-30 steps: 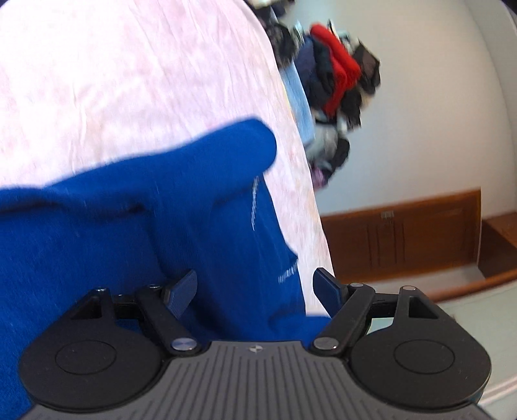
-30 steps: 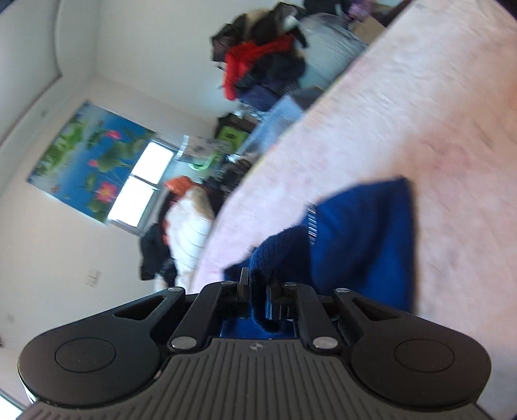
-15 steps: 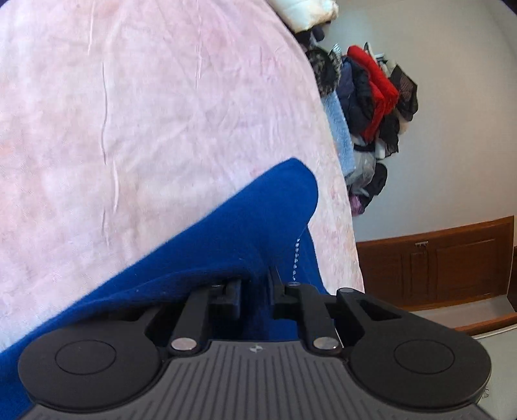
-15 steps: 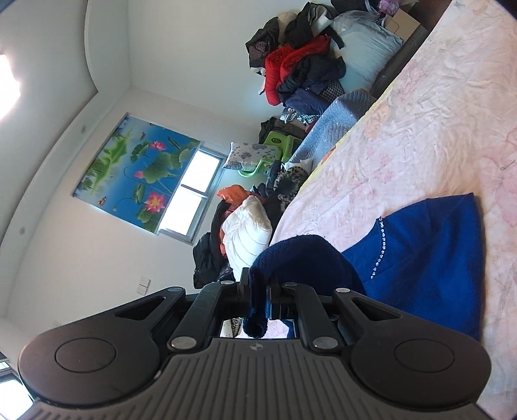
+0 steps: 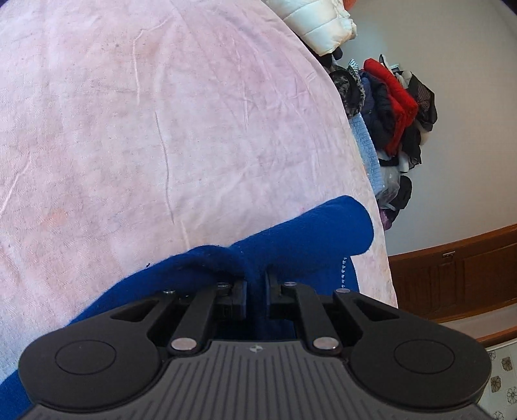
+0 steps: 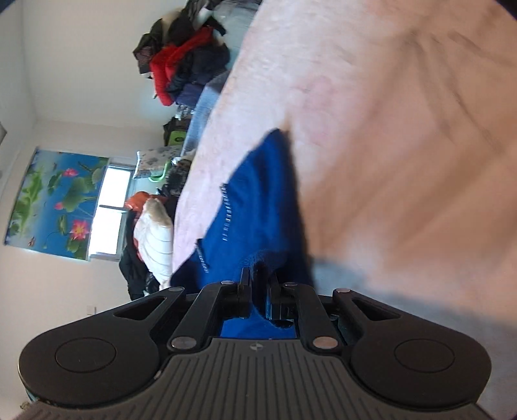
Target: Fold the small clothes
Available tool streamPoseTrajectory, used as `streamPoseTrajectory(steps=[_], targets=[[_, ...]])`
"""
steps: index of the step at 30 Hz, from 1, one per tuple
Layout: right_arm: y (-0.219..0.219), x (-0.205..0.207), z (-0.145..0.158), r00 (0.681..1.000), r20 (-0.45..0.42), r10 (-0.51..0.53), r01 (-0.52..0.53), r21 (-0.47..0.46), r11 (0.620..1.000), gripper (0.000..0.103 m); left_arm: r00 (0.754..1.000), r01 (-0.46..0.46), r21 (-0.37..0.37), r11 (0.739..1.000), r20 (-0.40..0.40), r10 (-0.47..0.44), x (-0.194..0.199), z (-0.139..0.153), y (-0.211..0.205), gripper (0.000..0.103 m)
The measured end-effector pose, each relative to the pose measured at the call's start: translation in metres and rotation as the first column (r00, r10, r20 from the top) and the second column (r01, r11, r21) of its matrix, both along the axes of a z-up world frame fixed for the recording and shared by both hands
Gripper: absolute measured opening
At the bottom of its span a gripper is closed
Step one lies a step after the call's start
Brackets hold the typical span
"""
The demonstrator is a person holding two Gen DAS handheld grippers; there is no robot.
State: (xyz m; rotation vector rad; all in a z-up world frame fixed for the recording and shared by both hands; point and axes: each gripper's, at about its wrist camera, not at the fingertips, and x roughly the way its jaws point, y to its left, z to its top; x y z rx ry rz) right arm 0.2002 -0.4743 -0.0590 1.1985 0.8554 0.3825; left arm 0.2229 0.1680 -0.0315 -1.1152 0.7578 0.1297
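A small royal-blue knit garment with a line of small beads lies on the pink bedsheet. My left gripper is shut on a bunched fold of it, with a rounded end of the cloth reaching out to the right. In the right wrist view the same blue garment stretches away from me over the sheet. My right gripper is shut on another fold of it. The view is motion-blurred.
A pile of clothes with a red jacket sits beyond the bed's far end, also in the right wrist view. A white puffer jacket lies near it. A wooden cabinet runs along the wall. A lotus picture hangs beside a window.
My left gripper was open over the garment one second ago and has closed on a fold. My right gripper stays shut on the cloth and has swung down toward the sheet.
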Motion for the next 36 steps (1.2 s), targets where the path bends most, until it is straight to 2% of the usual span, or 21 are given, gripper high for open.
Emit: streamPoseTrajectory(steps=[5,8,10,12,14,15,16,17,18,19,20,21,23,26,28,30,32,33,34,36], targets=[[0.010,-0.006,0.005,0.999,0.023,0.041,-0.041,0.000,0.999,0.012,0.999,0.024,0.002,1.000,0.040,-0.024,0.003,0.008,0.002,0.010],[0.009,-0.002,0.034,0.990,0.135,0.050,-0.054,0.029,0.998,0.012,0.996,0.010,0.010,1.000,0.084,-0.011,0.005,0.016,0.005,0.010],[0.006,0.003,0.055,0.974,0.218,0.061,-0.071,0.038,0.997,0.012,0.998,0.001,0.021,1.000,0.058,-0.002,0.007,0.015,0.007,0.010],[0.009,0.006,0.058,0.974,0.202,0.102,-0.099,-0.027,0.995,0.012,1.000,0.019,0.011,1.000,0.001,-0.019,0.008,0.009,0.010,0.012],[0.007,0.007,0.039,0.987,0.092,0.134,-0.122,-0.125,0.985,0.013,0.998,0.060,0.012,0.998,-0.015,-0.060,0.005,0.009,0.013,0.017],[0.006,0.005,0.029,0.990,0.047,0.136,-0.128,-0.139,0.982,0.013,0.995,0.095,0.029,0.995,-0.021,-0.095,0.002,0.012,0.013,0.026],[0.003,-0.001,0.018,0.991,0.014,0.133,-0.130,-0.154,0.980,0.017,0.990,0.137,0.056,0.989,-0.025,-0.136,-0.001,0.017,0.012,0.043],[0.003,-0.007,0.014,0.992,-0.001,0.125,-0.123,-0.172,0.977,0.021,0.983,0.185,0.094,0.978,-0.032,-0.183,-0.005,0.025,0.009,0.054],[0.002,-0.012,0.013,0.993,-0.004,0.117,-0.115,-0.187,0.976,0.026,0.975,0.220,0.137,0.966,-0.029,-0.219,-0.010,0.034,0.007,0.073],[0.002,-0.017,0.014,0.994,0.008,0.110,-0.106,-0.205,0.973,0.037,0.967,0.251,0.194,0.948,-0.007,-0.255,-0.016,0.045,0.003,0.080],[0.002,-0.022,0.018,0.994,0.036,0.102,-0.092,-0.225,0.970,0.043,0.955,0.283,0.251,0.926,0.015,-0.296,-0.020,0.057,-0.001,0.080],[0.002,-0.025,0.020,0.993,0.064,0.102,-0.084,-0.234,0.969,0.044,0.944,0.306,0.307,0.901,0.028,-0.330,-0.022,0.068,-0.005,0.080],[0.005,-0.024,0.021,0.990,0.072,0.122,-0.103,-0.230,0.968,0.045,0.933,0.295,0.418,0.859,0.070,-0.354,-0.018,0.089,-0.012,0.081],[0.010,-0.012,0.016,0.990,0.045,0.133,-0.119,-0.236,0.964,0.045,0.935,0.263,0.509,0.819,0.074,-0.346,0.020,0.099,-0.018,0.080],[0.013,-0.007,0.011,0.991,0.031,0.132,-0.122,-0.223,0.967,0.045,0.933,0.291,0.567,0.771,0.012,-0.361,0.061,0.092,-0.025,0.080],[0.018,-0.005,0.009,0.992,0.026,0.126,-0.117,-0.227,0.967,0.046,0.925,0.330,0.625,0.707,-0.066,-0.374,0.096,0.082,-0.037,0.080],[0.020,-0.004,0.009,0.991,0.027,0.129,-0.119,-0.229,0.966,0.048,0.900,0.397,0.646,0.652,-0.134,-0.414,0.122,0.070,-0.050,0.079],[0.020,-0.004,0.009,0.991,0.022,0.130,-0.121,-0.237,0.964,0.047,0.877,0.441,0.654,0.615,-0.169,-0.450,0.132,0.063,-0.058,0.079],[0.020,-0.004,0.008,0.991,0.019,0.133,-0.124,-0.243,0.962,0.045,0.860,0.465,0.666,0.582,-0.186,-0.475,0.139,0.058,-0.065,0.074],[0.018,-0.004,0.007,0.991,0.019,0.134,-0.125,-0.240,0.963,0.039,0.834,0.520,0.669,0.531,-0.263,-0.485,0.149,0.045,-0.075,0.011]])
